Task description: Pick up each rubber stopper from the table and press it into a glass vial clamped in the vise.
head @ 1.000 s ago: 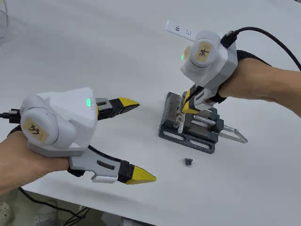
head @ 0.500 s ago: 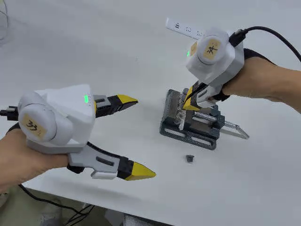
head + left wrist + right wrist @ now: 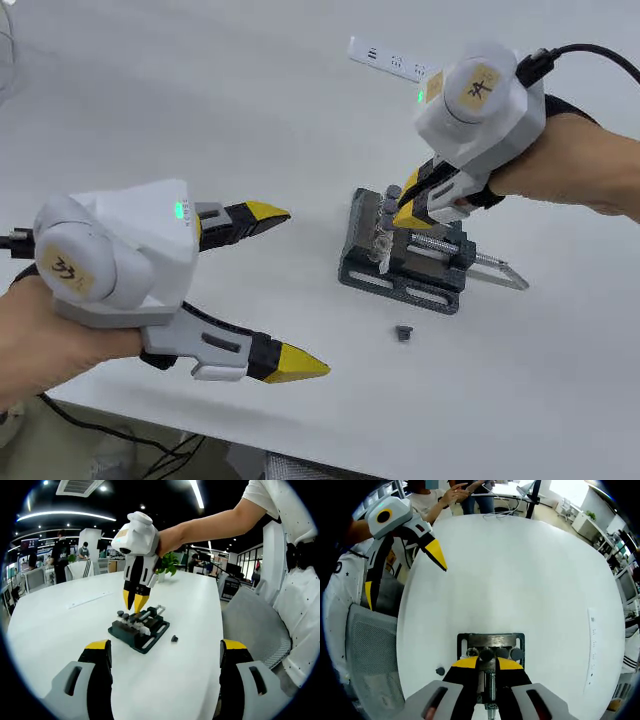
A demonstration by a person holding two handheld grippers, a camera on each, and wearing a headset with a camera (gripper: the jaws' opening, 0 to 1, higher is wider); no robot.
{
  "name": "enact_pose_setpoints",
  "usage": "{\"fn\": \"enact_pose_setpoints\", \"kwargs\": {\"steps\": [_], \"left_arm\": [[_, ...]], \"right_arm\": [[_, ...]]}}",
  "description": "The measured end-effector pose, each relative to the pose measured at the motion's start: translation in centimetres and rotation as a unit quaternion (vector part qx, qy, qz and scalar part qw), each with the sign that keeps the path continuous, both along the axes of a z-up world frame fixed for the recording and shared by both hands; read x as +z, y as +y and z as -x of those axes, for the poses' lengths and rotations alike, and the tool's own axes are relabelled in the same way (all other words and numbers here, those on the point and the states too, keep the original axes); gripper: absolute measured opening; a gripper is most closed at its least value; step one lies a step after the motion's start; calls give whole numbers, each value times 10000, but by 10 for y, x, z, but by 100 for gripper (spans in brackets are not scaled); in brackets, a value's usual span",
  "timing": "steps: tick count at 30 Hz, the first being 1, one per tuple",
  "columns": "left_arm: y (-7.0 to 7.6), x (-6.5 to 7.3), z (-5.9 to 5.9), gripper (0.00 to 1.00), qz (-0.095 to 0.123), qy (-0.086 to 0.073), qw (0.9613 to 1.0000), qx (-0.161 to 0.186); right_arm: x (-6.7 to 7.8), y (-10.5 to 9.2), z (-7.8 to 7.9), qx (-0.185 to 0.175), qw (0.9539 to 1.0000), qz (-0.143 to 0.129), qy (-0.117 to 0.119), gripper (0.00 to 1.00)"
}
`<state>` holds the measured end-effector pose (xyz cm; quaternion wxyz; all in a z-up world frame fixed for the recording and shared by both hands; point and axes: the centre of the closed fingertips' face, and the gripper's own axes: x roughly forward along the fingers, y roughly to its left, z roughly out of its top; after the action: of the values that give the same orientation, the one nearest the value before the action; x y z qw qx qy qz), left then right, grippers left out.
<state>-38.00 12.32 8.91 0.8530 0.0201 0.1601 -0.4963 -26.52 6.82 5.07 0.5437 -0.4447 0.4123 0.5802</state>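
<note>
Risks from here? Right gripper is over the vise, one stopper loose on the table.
1. The right gripper hangs close above the glass vials clamped in the vise; a push off a vial's axis might crack glass or seat a stopper crooked.
2. The loose rubber stopper is small and lies near the vise base; the open left gripper may knock it away.

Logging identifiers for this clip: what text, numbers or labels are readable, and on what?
"33": handwritten on the yellow sticker on the white-bodied left gripper.
Second yellow sticker, on the white-bodied right gripper: handwritten marks, not legible.
Long white strip on the white table: dark marks, too small to read.
</note>
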Motion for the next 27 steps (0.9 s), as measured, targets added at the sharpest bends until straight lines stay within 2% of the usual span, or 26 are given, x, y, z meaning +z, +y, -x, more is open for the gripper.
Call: {"fn": "enact_pose_setpoints", "kwargs": {"steps": [10, 17, 21, 27], "left_arm": [[-2, 5, 1, 88, -1, -3, 10000, -11], [-2, 6, 3, 89, -61, -10, 10000, -43], [-1, 8, 4, 89, -111, -22, 9999, -60], [-1, 12, 5, 89, -152, -26, 9998, -81]], "right_arm": [[22, -10, 2, -227, 9986, -454, -143, 18], [28, -20, 7, -387, 9965, -707, -214, 22], [35, -26, 13, -487, 9939, -949, -275, 25], [36, -39, 20, -666, 9909, -1132, -295, 28]]}}
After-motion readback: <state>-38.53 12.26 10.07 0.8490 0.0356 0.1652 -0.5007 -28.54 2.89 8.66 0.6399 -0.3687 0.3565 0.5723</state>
